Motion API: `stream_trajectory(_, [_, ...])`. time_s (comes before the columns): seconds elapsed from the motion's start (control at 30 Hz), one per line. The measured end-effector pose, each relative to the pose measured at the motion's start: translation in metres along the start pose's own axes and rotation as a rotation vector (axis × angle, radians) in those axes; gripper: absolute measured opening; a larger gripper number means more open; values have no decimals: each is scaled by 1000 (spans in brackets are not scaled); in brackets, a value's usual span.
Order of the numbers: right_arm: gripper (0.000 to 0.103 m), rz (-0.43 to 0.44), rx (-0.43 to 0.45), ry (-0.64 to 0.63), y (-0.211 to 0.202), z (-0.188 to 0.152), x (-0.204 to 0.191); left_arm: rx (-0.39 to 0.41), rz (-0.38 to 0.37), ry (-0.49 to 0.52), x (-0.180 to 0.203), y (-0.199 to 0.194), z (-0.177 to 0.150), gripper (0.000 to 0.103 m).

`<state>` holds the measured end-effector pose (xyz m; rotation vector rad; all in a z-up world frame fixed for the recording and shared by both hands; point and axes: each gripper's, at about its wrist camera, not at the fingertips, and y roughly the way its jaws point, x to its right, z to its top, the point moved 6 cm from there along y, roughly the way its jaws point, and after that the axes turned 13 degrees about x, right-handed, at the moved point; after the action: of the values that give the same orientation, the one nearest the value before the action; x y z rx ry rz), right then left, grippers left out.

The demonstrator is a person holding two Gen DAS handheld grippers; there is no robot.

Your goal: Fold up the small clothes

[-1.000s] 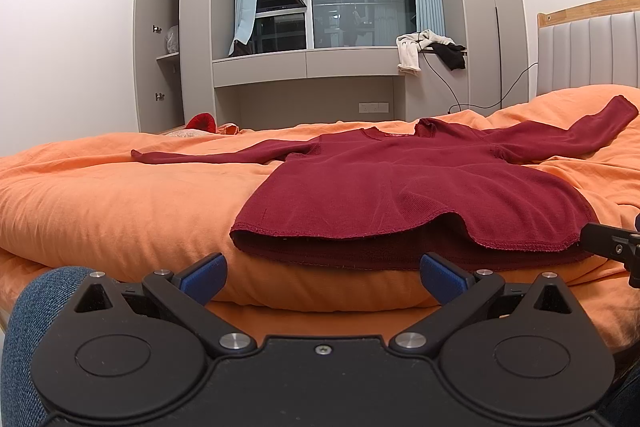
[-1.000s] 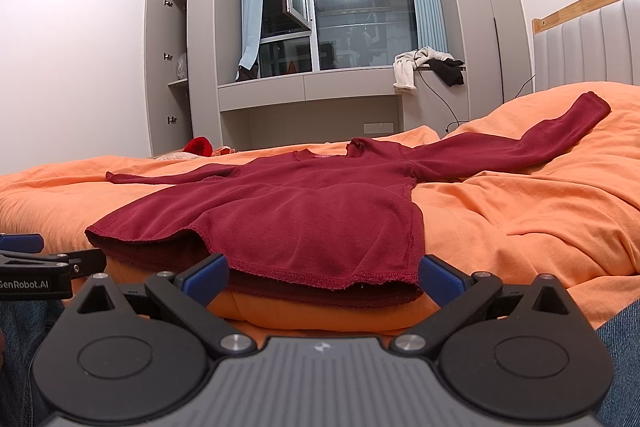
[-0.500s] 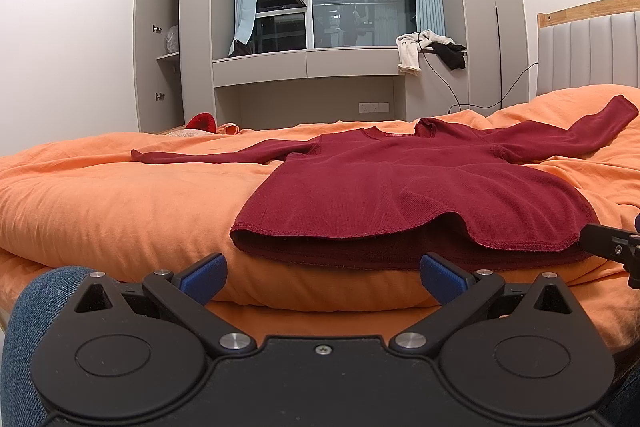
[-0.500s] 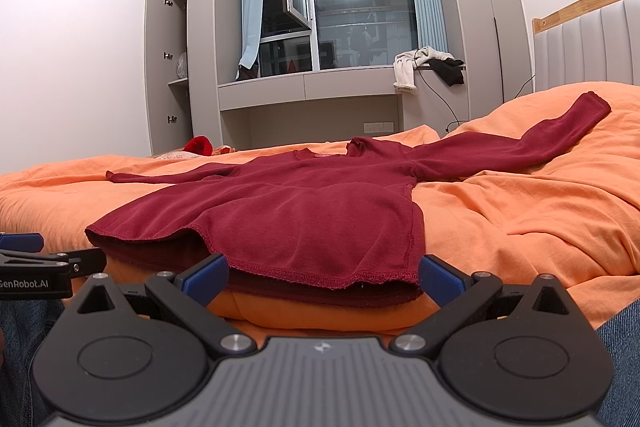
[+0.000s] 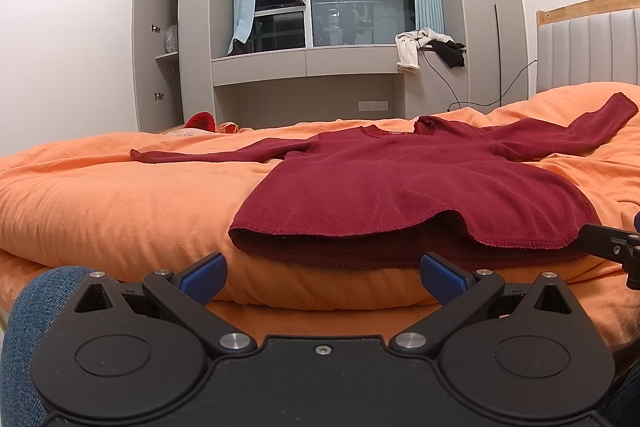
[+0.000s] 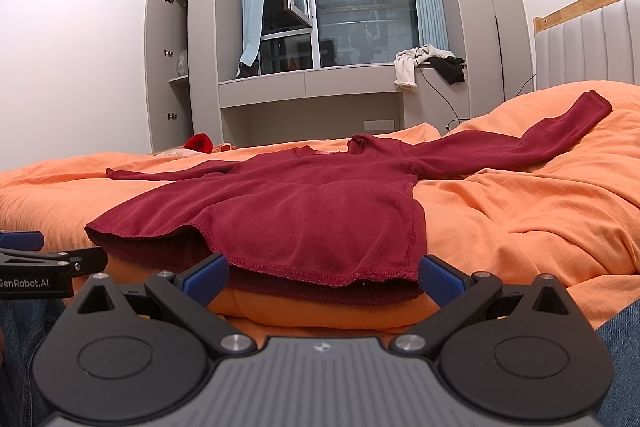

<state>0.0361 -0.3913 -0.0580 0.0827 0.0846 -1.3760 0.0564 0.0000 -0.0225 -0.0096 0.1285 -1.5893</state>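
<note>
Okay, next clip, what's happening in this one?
A person holds a claw in each hand at the near edge of a bed with an orange duvet. A dark red long-sleeved top lies spread flat on it, sleeves out to both sides, hem toward the cameras. The left claw and right claw are both open and empty, just short of the hem. No fold has been made yet.
</note>
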Motion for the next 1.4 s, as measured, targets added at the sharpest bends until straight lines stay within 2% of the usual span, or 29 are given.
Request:
stream_trajectory(0.43, [103, -17, -11, -1, 1, -1, 1, -13, -5, 10, 2, 5, 1, 103])
stream_trajectory(0.6, [103, -116, -98, -10, 9, -1, 10, -75, -8, 17, 3, 11, 3, 103])
stream_trajectory(0.67, [103, -150, -131, -2, 12, 0, 16, -87, -22, -17, 1, 14, 8, 103])
stream_trajectory(0.8, [103, -163, -176, 49, 22, 6, 30, -113, -55, -77, 2, 26, 21, 103])
stream_trajectory(0.9, [103, -137, -204, 117, 34, 13, 41, -101, -66, -64, 9, 41, 35, 103])
stream_trajectory(1.03, [103, -132, -183, 180, 47, 29, 66, -86, -98, -5, 28, 68, 53, 103])
stream_trajectory(1.23, [103, -212, -152, 146, 73, 54, 106, -57, -180, 28, 63, 114, 83, 103])
stream_trajectory(1.4, [103, -268, -146, 85, 104, 68, 132, -67, -199, 61, 85, 162, 94, 103])
